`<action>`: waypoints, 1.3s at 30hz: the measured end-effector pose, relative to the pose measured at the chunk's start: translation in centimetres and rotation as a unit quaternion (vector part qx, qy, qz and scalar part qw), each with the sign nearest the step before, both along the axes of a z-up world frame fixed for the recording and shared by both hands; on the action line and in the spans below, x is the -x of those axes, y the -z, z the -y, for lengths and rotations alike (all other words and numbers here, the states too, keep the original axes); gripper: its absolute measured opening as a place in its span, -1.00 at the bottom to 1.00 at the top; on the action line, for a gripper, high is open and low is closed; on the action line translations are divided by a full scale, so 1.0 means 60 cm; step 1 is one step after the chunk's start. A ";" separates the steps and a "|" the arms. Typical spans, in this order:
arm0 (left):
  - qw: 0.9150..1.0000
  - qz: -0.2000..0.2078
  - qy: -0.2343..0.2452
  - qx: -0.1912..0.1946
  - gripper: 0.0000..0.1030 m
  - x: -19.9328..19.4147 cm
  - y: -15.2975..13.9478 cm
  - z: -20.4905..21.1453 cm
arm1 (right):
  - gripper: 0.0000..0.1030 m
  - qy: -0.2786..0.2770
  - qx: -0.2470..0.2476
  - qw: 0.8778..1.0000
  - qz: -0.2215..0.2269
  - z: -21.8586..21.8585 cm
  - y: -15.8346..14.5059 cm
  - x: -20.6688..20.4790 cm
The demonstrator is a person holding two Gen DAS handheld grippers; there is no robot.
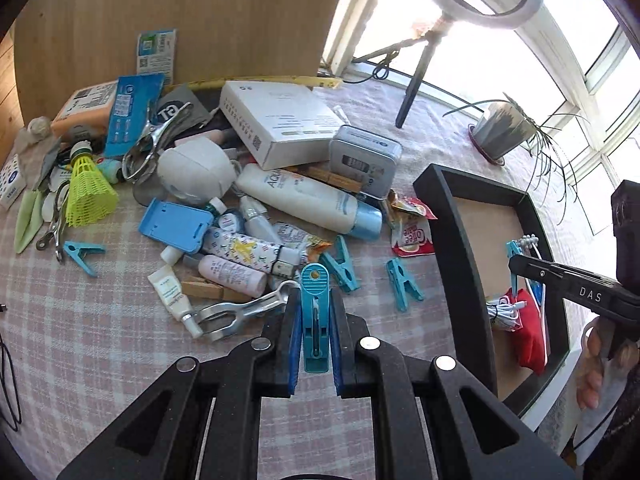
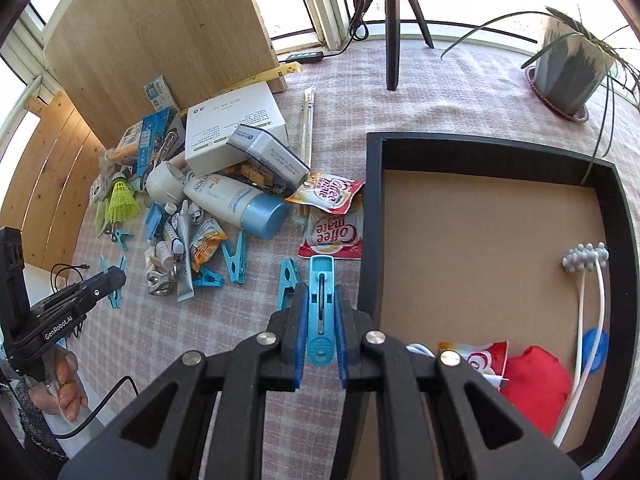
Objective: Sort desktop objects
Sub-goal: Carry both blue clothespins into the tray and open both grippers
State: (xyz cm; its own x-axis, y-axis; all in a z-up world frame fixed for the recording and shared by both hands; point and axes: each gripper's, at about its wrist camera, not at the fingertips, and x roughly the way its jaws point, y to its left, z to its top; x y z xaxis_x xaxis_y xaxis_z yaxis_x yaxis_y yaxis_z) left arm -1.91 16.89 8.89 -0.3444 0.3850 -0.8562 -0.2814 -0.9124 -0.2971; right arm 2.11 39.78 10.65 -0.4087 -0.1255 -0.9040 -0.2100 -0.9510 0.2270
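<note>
Pegs are sitting clamped in both tools: one peg (image 1: 315,316) lengthwise in the left tool (image 1: 315,320), another (image 2: 321,312) in the right tool (image 2: 321,320), beside the tray (image 2: 370,216).

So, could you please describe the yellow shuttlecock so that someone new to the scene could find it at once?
Start at the upright wooden board behind the pile of clutter on the checked tablecloth. Go to the pile's far-left end, left of the round white case. The shuttlecock is the only neon-yellow netted cone, with a green-and-white tip.
</note>
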 end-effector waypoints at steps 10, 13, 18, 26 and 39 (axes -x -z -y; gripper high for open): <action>0.985 -0.018 0.172 -0.012 -0.78 -0.058 -0.038 -0.266 | -0.76 0.124 -0.025 0.992 0.006 -0.163 -0.011 -0.114; 0.979 -0.021 0.204 -0.008 -0.78 -0.079 -0.039 -0.316 | -0.76 0.151 -0.029 0.988 0.010 -0.196 -0.009 -0.141; 0.971 -0.023 0.237 -0.003 -0.77 -0.105 -0.040 -0.358 | -0.76 0.180 -0.031 0.983 0.014 -0.231 -0.008 -0.170; 0.970 -0.046 0.237 0.007 0.00 -0.107 -0.051 -0.321 | -0.08 0.176 -0.026 0.984 0.007 -0.219 -0.008 -0.172; 0.991 -0.056 0.109 0.053 -0.02 -0.016 -0.034 -0.071 | -0.08 0.070 -0.020 0.997 -0.017 -0.098 -0.033 -0.088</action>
State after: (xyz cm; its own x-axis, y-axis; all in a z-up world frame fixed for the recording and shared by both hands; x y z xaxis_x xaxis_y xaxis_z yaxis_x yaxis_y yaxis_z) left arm -0.96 21.17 10.95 -0.3584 0.3702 -0.8570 -0.5007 -0.8510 -0.1582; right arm 7.38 45.67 12.64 -0.4505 -0.0298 -0.8923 -0.3336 -0.9214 0.1992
